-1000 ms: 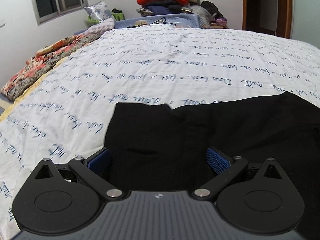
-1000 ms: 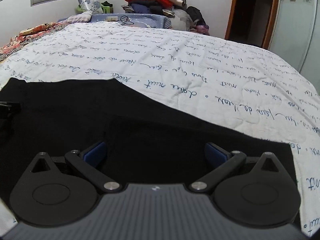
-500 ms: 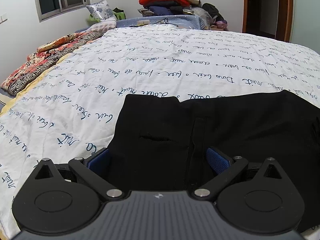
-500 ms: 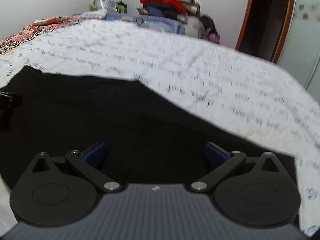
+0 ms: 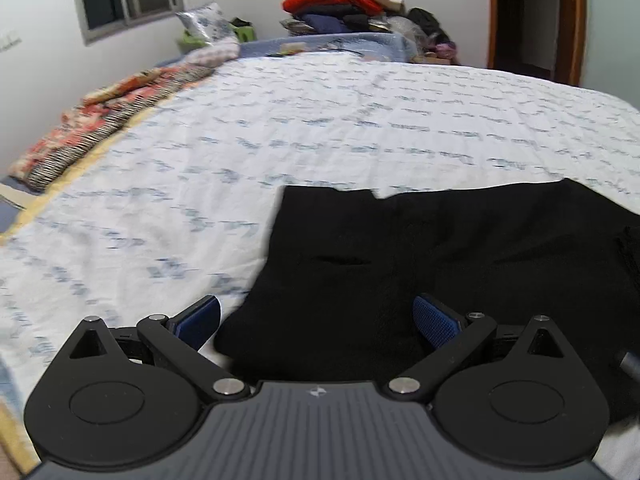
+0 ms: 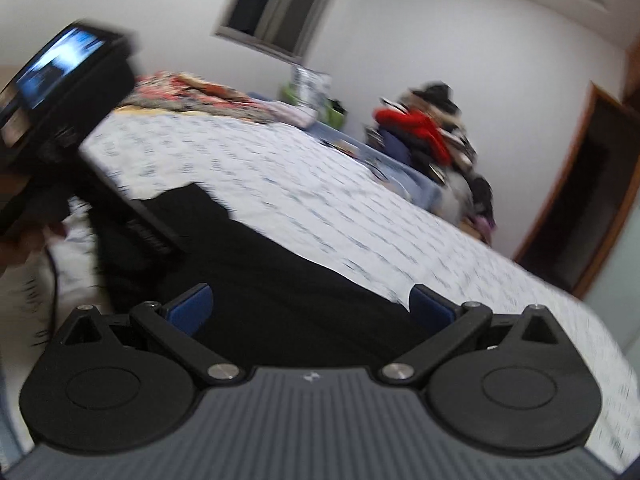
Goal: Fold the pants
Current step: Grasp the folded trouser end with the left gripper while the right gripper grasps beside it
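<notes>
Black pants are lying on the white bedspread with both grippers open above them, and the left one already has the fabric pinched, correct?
Not quite. In the left wrist view the left gripper is open above the black pants, pinching nothing. The right gripper is open too, and the pants lie on the white bedspread.

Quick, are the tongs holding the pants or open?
Left tongs: open, holding nothing, above the pants.
Right tongs: open, holding nothing.

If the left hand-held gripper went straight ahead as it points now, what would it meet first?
Probably the black pants: they fill the gap between the open left hand-held gripper fingers, lying on the bedspread. Depth is unclear.
</notes>
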Tool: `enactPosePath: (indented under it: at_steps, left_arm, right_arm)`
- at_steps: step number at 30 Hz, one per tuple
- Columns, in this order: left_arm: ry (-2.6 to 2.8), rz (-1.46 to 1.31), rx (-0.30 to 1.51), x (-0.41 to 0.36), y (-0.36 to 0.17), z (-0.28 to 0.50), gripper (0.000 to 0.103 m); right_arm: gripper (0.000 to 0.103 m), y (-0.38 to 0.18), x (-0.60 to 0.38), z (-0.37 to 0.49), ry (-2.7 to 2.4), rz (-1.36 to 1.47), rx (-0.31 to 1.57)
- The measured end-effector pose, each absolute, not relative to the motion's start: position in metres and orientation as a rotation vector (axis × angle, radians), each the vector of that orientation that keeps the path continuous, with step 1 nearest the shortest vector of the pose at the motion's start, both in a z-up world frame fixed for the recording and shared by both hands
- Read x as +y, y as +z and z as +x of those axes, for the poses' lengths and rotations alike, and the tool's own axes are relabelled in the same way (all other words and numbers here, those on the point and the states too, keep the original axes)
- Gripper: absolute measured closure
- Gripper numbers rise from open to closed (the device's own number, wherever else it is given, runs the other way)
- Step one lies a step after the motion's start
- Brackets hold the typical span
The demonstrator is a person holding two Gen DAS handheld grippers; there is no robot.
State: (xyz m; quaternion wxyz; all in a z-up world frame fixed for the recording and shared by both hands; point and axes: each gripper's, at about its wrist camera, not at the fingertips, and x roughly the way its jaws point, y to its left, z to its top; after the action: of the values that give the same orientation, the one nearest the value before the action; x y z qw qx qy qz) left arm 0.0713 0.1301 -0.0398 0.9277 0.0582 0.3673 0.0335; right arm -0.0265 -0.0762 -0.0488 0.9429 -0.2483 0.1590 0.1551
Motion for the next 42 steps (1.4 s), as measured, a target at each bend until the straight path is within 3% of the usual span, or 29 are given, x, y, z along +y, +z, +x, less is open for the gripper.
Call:
enactPosePath:
  at_steps: [5,9,15,23,26,29,31,34,42]
  left_arm:
    - [0.161,0.173,0.749,0.153,-0.029,0.059,0.0]
    - [0.141,0.054,0.787,0.181,-0.022,0.055,0.0]
    - [0.071,-0.247,0.867,0.218,-0.026,0.056,0.0]
    - [0.007,-0.392,0.902,0.223,-0.031,0.058,0.0]
    - [-0.018,-0.439,0.919,0.22,-0.033,0.061,0.0]
    - [-0.021,-0.501,0.93,0.223,-0.037,0.064,0.0]
    - [-0.022,-0.561,0.944,0.228,-0.041,0.066,0.0]
    - [-0.032,-0.664,0.957,0.236,-0.047,0.068,0.0]
    - [-0.091,-0.872,0.965,0.237,-0.057,0.085,0.0]
  right_arm:
    - [0.0,-0.057,-0.026,-0.051,0.392,-0.705,0.251]
    - [0.0,-0.07,-0.001,-0.059,0.461,-0.797,0.241]
    - [0.015,-0.087,0.031,-0.052,0.496,-0.903,0.234]
    - [0.019,-0.102,0.044,-0.028,0.546,-0.95,0.29]
    - [0.032,-0.106,0.053,-0.025,0.565,-0.972,0.27]
    - [0.057,-0.11,0.067,-0.018,0.597,-0.986,0.272]
    - [0.084,-0.115,0.076,-0.012,0.609,-1.002,0.294]
    - [0.093,-0.119,0.083,-0.008,0.616,-0.997,0.288]
    - [0.096,-0.084,0.057,0.015,0.656,-0.679,0.354]
